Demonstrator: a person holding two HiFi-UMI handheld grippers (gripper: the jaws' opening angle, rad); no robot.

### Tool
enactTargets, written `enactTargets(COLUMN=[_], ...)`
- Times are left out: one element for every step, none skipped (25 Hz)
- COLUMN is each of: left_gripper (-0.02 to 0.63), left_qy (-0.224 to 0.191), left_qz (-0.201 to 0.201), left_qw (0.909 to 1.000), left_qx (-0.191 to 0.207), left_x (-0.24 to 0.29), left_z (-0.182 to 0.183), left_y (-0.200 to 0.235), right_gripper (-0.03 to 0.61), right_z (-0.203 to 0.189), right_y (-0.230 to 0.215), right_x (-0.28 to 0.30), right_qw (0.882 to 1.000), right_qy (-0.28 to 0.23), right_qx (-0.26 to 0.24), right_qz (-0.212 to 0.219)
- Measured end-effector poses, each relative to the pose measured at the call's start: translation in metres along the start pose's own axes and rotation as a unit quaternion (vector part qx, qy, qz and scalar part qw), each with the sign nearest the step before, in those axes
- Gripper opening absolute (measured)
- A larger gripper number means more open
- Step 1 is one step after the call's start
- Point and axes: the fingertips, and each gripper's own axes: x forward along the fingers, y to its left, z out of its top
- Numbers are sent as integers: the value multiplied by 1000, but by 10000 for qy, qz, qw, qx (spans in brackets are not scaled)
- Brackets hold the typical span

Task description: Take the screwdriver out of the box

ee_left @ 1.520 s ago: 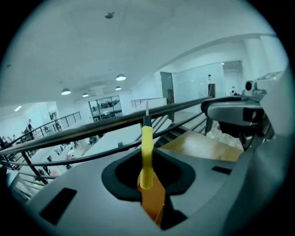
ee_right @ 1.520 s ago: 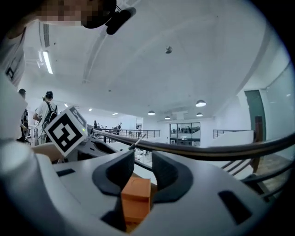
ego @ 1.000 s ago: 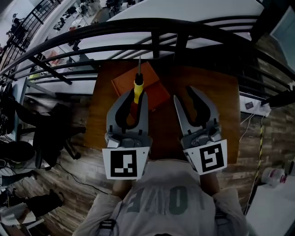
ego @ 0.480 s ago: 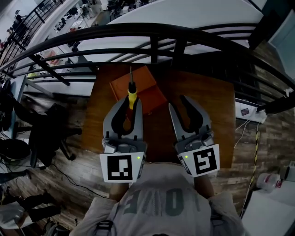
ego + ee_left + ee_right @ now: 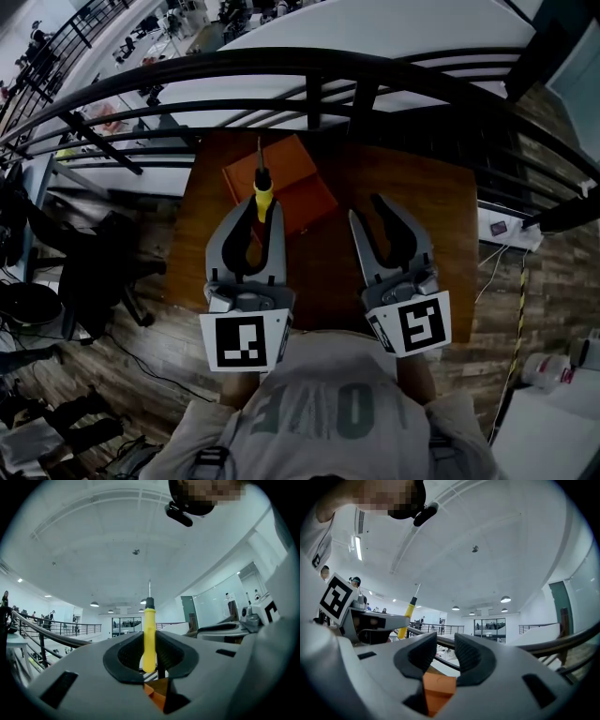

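Head view aimed steeply down over left gripper (image 5: 260, 204) and right gripper (image 5: 369, 208), gripper views set close behind jaws, level, yellow-handled screwdriver (image 5: 149, 639) shared.

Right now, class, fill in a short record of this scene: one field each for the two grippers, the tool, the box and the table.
Left gripper: shut on the tool's handle
Right gripper: jaws slightly apart, nothing between them
Tool: yellow-handled screwdriver, thin metal shaft pointing away from the person
Box: flat orange box, lying on the table, beyond the left gripper
Table: brown wooden table, next to a black railing
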Motion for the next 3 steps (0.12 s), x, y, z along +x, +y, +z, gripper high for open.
enactTargets(left_gripper=[81,81,81], left_qy=[-16,-30,-42], left_qz=[6,9,11], left_qw=[10000,10000,10000], left_qx=[3,9,17], left_x=[1,1,1], left_z=[1,1,2], left_y=[-1,-2,-3], right_gripper=[117,117,117], right_z=[-1,-2,-2], right_y=[-1,-2,-3], right_x=[0,-1,-1], right_qw=[10000,10000,10000], right_qy=[11,18,24], right_qx=[5,8,10], right_qz=[4,7,11])
